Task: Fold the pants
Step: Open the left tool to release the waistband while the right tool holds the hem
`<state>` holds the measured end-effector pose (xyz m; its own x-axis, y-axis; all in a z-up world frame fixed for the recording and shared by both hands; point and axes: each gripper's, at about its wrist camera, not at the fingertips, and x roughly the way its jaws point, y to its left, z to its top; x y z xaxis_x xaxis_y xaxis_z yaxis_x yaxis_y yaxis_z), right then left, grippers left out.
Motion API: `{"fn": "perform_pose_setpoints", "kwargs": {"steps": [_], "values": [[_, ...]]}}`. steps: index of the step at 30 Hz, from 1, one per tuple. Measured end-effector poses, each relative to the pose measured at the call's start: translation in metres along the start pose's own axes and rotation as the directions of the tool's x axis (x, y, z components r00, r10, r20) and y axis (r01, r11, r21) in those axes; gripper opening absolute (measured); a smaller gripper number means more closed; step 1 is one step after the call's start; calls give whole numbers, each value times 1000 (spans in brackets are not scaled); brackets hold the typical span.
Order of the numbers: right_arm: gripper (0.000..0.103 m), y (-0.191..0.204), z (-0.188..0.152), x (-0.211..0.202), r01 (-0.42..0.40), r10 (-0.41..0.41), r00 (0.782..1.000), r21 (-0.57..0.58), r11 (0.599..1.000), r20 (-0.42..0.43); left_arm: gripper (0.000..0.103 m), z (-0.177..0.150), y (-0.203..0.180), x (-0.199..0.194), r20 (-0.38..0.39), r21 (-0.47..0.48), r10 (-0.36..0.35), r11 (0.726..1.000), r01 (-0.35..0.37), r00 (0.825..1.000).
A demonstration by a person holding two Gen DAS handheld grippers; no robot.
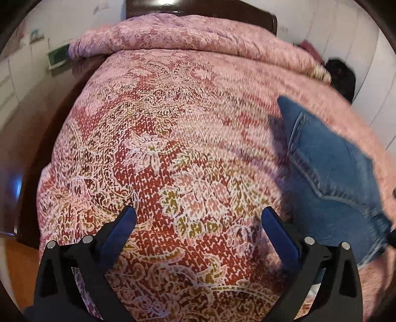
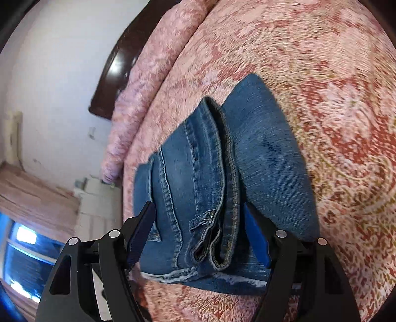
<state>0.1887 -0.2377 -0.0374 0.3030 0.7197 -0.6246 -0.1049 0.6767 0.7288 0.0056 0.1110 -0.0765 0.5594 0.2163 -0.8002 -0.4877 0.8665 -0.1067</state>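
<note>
A pair of blue jeans (image 2: 203,173) lies folded into a compact stack on a red and pink patterned bedspread (image 2: 334,123). In the right wrist view my right gripper (image 2: 198,230) is open, its fingers standing either side of the waistband end of the stack, just above it. In the left wrist view the jeans (image 1: 329,168) lie at the right, with a back pocket showing. My left gripper (image 1: 198,220) is open and empty over bare bedspread (image 1: 173,148), left of the jeans.
A rolled pink blanket (image 1: 198,37) lies along the head of the bed against a dark wooden headboard (image 1: 198,7). A dark object (image 1: 342,76) sits by the bed's far right edge. White wall (image 2: 61,74) and floor lie beyond the bed edge.
</note>
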Motion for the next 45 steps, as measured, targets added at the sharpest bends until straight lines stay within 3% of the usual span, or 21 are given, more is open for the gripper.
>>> {"fn": "perform_pose_setpoints", "kwargs": {"steps": [2, 4, 5, 9, 19, 23, 26, 32, 39, 42, 45], "values": [[51, 11, -1, 7, 20, -22, 1000, -77, 997, -20, 101, 0, -5, 2, -13, 24, 29, 999, -29, 1000], [17, 15, -3, 14, 51, -57, 997, -107, 993, -57, 101, 2, -5, 2, -13, 17, 24, 1000, -23, 1000], [14, 16, -4, 19, 56, -66, 994, -106, 993, -91, 101, 2, -4, 2, -13, 14, 20, 1000, -20, 1000], [12, 29, -3, 18, 70, -84, 992, -133, 989, -99, 101, 5, -5, 6, -15, 11, 16, 1000, -16, 1000], [12, 91, 19, -2, -61, 48, 997, -218, 974, -66, 101, 6, -3, 7, -13, 4, 10, 1000, -9, 1000], [12, 100, 26, -13, -85, 80, 996, -238, 967, -31, 101, 5, 5, 2, 4, -29, -31, 999, 31, 1000], [12, 84, 27, -28, -68, 69, 998, -216, 974, -1, 101, 4, 8, 0, 10, -48, -51, 998, 51, 999], [12, 18, 15, -42, 2, 1, 1000, -91, 996, 25, 101, 4, 6, 1, 0, -24, -21, 999, 21, 1000], [12, -46, -5, -27, 23, -24, 1000, 43, 999, 20, 101, 6, 6, -8, 28, -31, -37, 999, 38, 999], [12, -68, -11, -23, -43, 39, 999, 108, 993, 37, 101, 16, -3, -36, 106, -28, -121, 992, 124, 987], [12, -70, -12, -24, -50, 47, 998, 94, 994, 36, 101, 33, -42, -67, 178, 106, -279, 959, 264, 944]]}}
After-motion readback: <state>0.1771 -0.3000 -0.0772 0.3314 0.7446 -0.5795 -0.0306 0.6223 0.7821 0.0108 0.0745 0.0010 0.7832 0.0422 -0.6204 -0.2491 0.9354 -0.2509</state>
